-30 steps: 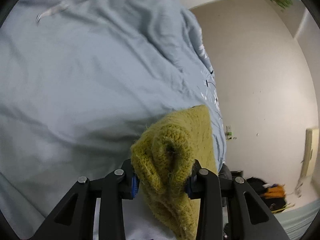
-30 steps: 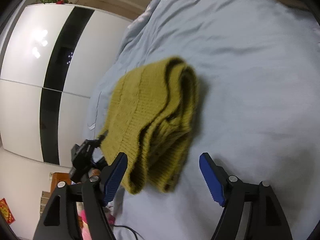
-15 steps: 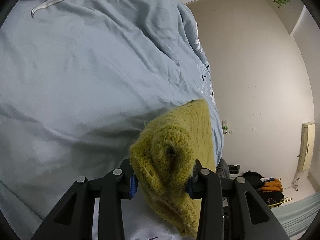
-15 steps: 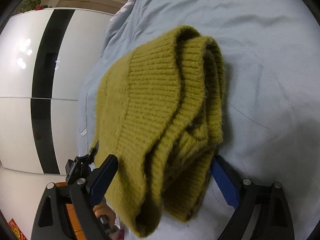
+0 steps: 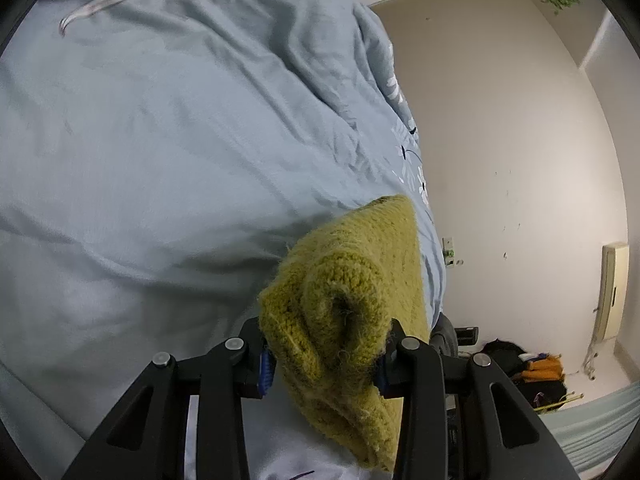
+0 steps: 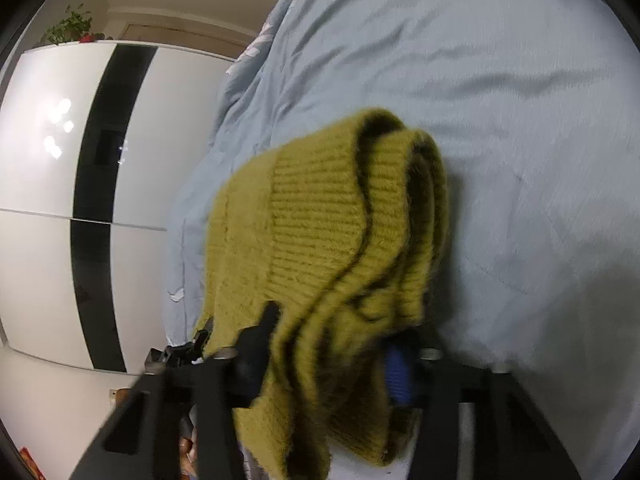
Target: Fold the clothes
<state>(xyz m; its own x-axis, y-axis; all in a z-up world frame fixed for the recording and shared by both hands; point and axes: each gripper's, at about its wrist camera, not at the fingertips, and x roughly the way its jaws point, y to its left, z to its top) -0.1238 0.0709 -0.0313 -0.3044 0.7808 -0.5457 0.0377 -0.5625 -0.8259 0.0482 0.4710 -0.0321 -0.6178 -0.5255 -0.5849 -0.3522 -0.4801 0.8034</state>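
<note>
So my mustard-yellow knit sweater (image 6: 320, 240) is bunched into thick folded layers, ribbed hem edges stacked on one side, fuzzy all over. It's lying over the pale blue bedsheet (image 6: 520, 120), with a scrunched corner (image 5: 332, 312) pinched up at my end.

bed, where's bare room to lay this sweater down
Free: the wide blue duvet ahead of the left gripper, up to the wrinkled ridge by the wall, and the stretch right of the sweater in the right view. Crowded: the near edge, where both grippers meet under bunched knit.
</note>
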